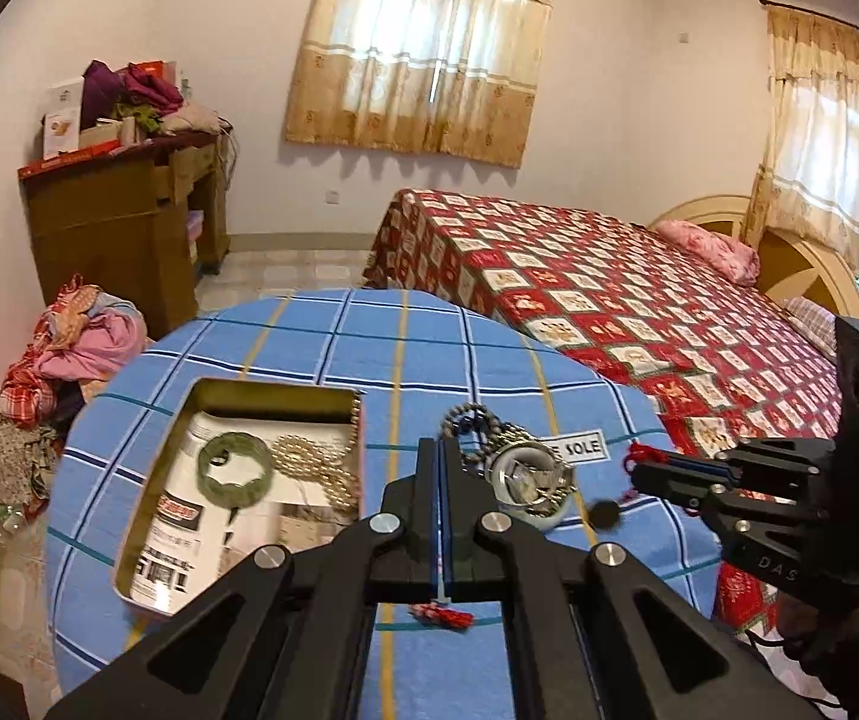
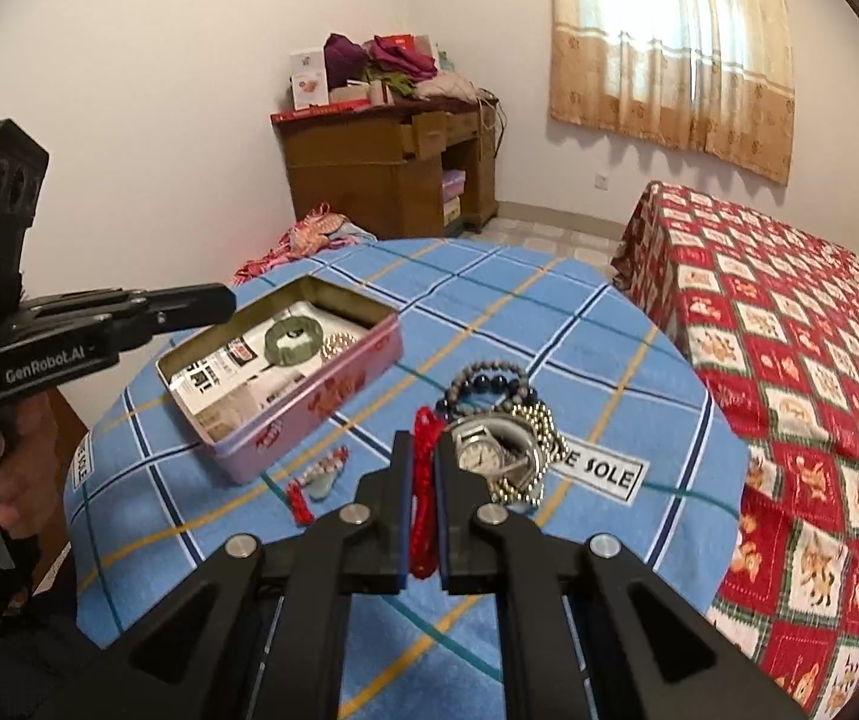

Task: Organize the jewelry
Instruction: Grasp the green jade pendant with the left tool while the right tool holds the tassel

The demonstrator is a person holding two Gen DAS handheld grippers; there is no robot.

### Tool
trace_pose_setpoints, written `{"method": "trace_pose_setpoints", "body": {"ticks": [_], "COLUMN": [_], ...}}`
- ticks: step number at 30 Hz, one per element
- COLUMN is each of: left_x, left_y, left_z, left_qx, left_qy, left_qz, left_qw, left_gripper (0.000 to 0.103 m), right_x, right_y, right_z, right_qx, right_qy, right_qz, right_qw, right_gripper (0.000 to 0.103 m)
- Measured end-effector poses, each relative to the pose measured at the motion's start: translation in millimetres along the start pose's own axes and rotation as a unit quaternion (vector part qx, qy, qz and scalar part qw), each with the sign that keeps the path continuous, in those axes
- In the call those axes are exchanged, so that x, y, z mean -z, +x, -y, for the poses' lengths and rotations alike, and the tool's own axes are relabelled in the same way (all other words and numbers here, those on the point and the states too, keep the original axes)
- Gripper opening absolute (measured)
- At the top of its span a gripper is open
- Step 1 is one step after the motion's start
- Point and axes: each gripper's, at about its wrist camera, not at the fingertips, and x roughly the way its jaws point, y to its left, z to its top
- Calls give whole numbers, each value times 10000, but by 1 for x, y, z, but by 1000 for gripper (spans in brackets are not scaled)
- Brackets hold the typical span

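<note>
The red cord bracelet (image 2: 423,498) is pinched between the right gripper (image 2: 423,456) fingers, nearly closed on it, lifted just beside the leftover pile of watch (image 2: 480,453) and bead bracelets (image 2: 489,381) mid-bench. I'd guess it's headed for the pink tin (image 2: 309,414) toward the bench's left edge, where the green bangle (image 2: 292,341) and gold beads (image 2: 336,343) already sit. The left gripper (image 1: 439,462) is fully closed on nothing visible, hanging beside the tin. A red tassel charm (image 2: 315,480) lies in front of the tin.
</note>
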Motion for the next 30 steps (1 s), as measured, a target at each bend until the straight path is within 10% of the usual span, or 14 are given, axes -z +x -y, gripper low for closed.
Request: {"method": "trace_pose_setpoints", "body": {"ticks": [9, 14, 27, 30], "left_x": [38, 58, 75, 73], "left_y": [43, 68, 105, 105], "left_z": [27, 39, 31, 27], "left_qx": [131, 147, -307, -462], "left_qy": [170, 234, 263, 277], "left_qz": [-902, -1240, -1746, -1705], "left_qw": [9957, 9919, 9838, 9839], "left_gripper": [8, 48, 47, 31], "right_x": [22, 41, 49, 49], "right_y": [1, 6, 6, 5], "right_z": [10, 13, 14, 14], "right_qx": [-93, -177, -291, -298], "right_qy": [235, 376, 450, 467], "right_qz": [-127, -288, -251, -239], "right_qw": [9996, 9987, 9982, 9982], "right_gripper": [8, 8, 8, 8]}}
